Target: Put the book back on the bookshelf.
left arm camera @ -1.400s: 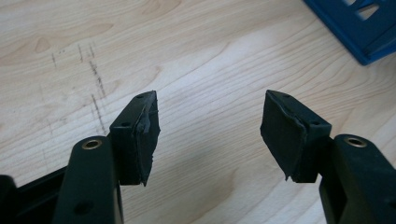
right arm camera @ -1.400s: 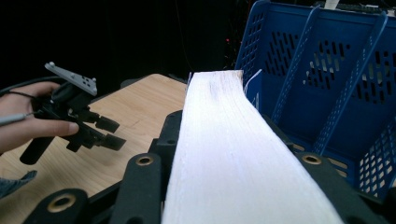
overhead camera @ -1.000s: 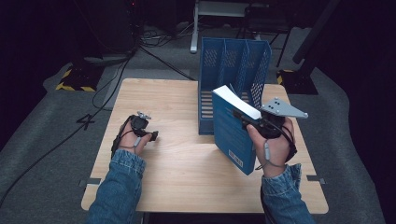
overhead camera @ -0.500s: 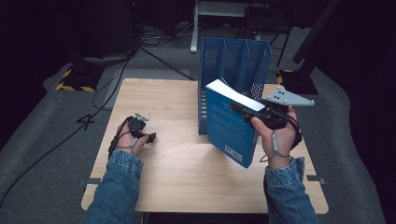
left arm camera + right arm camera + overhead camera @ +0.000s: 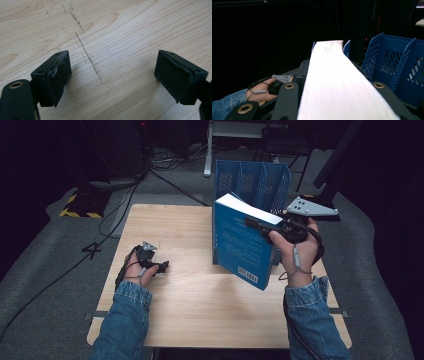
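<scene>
My left gripper (image 5: 159, 266) rests on the table (image 5: 190, 295), jaws just opened and empty, my right gripper (image 5: 272, 229) clamps the blue book (image 5: 240, 245) lifted beside the file rack (image 5: 252, 182), slotting not yet done.

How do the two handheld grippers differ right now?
The right gripper is shut on the blue book and holds it in the air before the blue file rack; the left gripper is open and grips nothing. The left one sits low over the wooden table, its jaws having just been opening. Both have black jaws.
</scene>
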Demonstrator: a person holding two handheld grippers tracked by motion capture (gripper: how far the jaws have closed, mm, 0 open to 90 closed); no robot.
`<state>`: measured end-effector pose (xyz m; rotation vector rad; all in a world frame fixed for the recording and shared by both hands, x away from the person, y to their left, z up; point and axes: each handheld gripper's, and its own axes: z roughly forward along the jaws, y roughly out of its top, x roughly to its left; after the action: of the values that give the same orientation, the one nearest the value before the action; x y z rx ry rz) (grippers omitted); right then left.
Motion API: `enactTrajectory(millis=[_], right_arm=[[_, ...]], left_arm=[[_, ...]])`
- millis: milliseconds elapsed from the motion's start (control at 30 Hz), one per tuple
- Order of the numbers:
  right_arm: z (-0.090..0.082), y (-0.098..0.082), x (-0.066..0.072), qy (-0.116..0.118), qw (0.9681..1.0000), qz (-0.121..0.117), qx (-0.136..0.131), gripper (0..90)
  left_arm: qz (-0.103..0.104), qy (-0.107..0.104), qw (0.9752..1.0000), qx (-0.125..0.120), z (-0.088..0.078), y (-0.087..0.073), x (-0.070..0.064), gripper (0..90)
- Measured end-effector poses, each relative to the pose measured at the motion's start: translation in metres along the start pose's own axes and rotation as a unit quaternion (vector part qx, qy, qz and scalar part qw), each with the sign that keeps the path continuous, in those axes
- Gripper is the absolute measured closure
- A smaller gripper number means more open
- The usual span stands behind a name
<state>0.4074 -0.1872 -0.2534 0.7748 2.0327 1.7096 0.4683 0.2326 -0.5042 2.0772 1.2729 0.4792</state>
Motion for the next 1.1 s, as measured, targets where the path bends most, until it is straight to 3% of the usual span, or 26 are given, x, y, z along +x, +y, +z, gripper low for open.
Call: enactTrajectory(millis=[567,1100], right_arm=[[0.026,0.044,-0.019,-0.015,0.9998,-0.008,-0.010,61.2],[0.064,0.062,-0.055,-0.068,0.9973,0.009,-0.026,61.2]], left_arm=[[-0.008,0.008,0.9999,-0.001,0.001,0.001,0.002,14.2],[-0.008,0.009,0.9999,-0.001,0.001,0.001,0.003,14.0]])
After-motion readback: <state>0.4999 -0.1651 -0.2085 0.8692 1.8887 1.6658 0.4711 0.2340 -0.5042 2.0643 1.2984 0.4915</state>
